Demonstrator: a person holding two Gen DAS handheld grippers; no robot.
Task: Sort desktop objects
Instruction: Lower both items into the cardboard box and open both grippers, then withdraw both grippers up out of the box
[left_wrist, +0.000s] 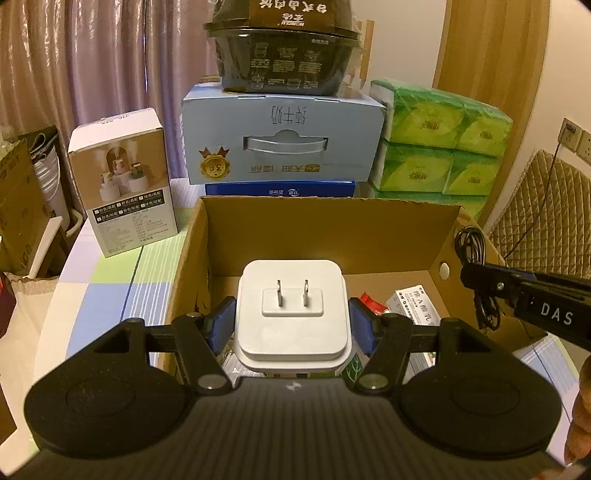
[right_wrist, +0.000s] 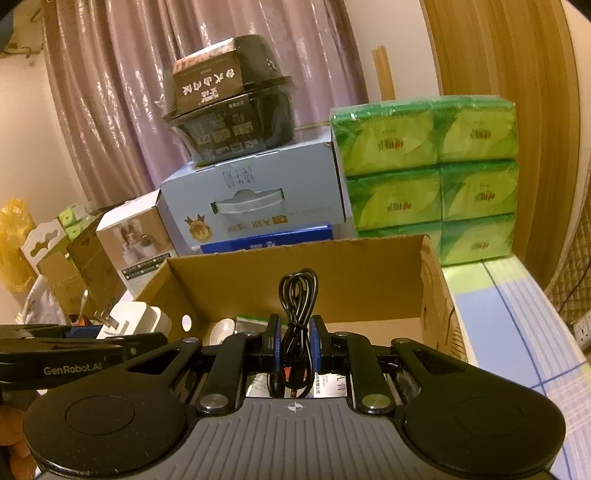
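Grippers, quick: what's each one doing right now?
Left tool: shut on the white plug, over the cardboard box.
Right tool: shut on the black cable, over the same box.

Left wrist view: looks forward and downward, close over the open cardboard box (left_wrist: 325, 236). Right wrist view: same heading from farther right; both share the box (right_wrist: 295, 273) and stacked cartons behind.

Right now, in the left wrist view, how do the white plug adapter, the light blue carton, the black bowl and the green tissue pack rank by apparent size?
1. Light blue carton
2. Green tissue pack and black bowl: too alike to rank, and the bowl is cut off at the top.
3. White plug adapter: smallest, though its nearness to the camera enlarges it.
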